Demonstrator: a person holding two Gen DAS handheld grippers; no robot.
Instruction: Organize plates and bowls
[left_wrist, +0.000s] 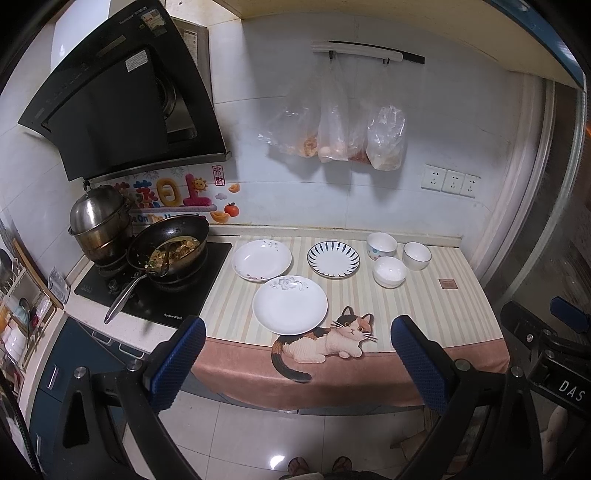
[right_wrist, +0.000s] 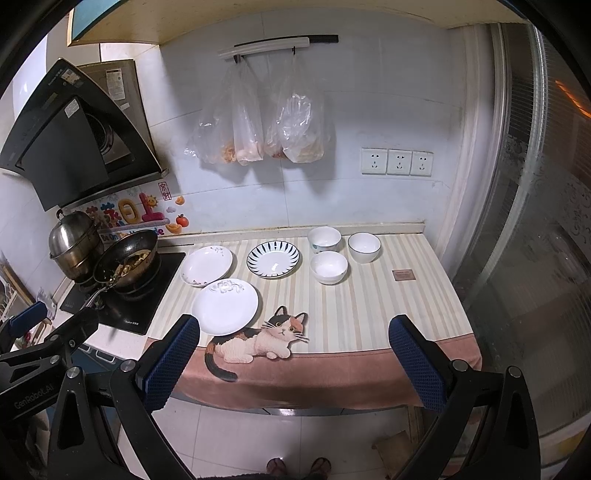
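Observation:
Three plates lie on the striped cloth: a white plate (left_wrist: 290, 304) (right_wrist: 224, 306) nearest the front edge, a white deep plate (left_wrist: 261, 259) (right_wrist: 206, 265) behind it on the left, and a blue-striped plate (left_wrist: 333, 259) (right_wrist: 273, 259) behind on the right. Three white bowls stand to their right: one at the back left (left_wrist: 381, 245) (right_wrist: 324, 239), one at the back right (left_wrist: 416, 255) (right_wrist: 364, 247), one in front (left_wrist: 389, 271) (right_wrist: 328, 267). My left gripper (left_wrist: 299, 362) and right gripper (right_wrist: 295, 363) are open and empty, held in front of the counter edge.
A wok with food (left_wrist: 169, 248) (right_wrist: 126, 259) and a steel pot (left_wrist: 99, 221) (right_wrist: 75, 240) sit on the black cooktop at the left. Plastic bags (left_wrist: 332, 129) hang on the wall. A small brown square (right_wrist: 403, 275) lies at the right. A glass door (right_wrist: 535, 221) bounds the right side.

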